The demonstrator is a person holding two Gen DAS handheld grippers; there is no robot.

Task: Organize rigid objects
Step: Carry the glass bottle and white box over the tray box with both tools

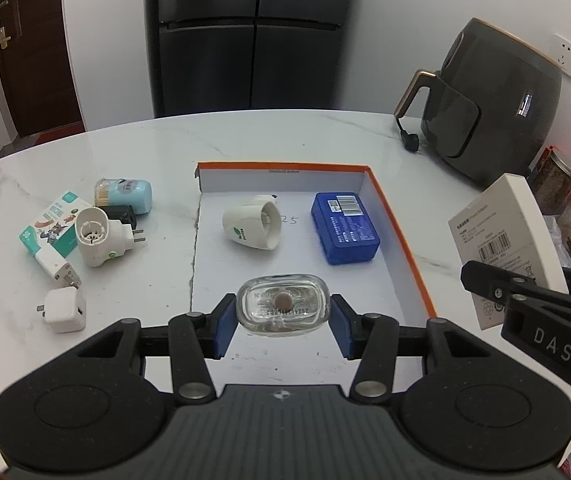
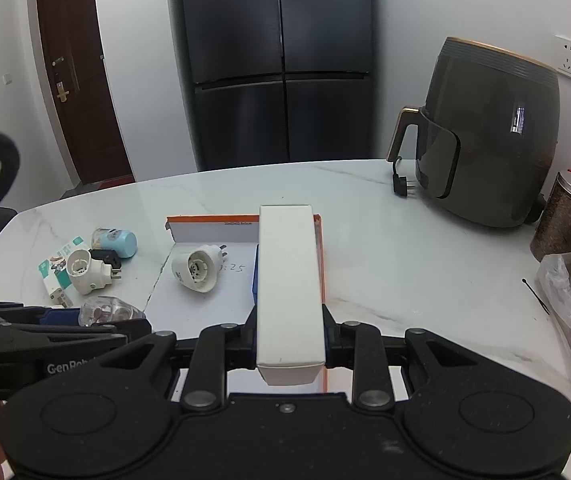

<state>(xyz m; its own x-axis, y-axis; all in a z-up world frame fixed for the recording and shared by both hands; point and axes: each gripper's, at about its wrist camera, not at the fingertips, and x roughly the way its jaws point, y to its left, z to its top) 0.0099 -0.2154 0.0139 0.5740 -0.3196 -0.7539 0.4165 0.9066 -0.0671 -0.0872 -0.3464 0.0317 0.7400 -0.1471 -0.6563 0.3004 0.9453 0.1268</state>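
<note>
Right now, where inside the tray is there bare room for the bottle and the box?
Free: the tray's near half, under the bottle, before the plug-in and blue case. A narrow gap lies between those two. Crowded: the table left of the tray.

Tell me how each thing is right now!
Left gripper: shut on clear glass bottle, held above the tray.
Right gripper: shut on long white cardboard box.
Orange-rimmed shallow tray: open.
Cream plug-in socket: on its side in tray.
Blue plastic case: closed, flat in tray.
</note>
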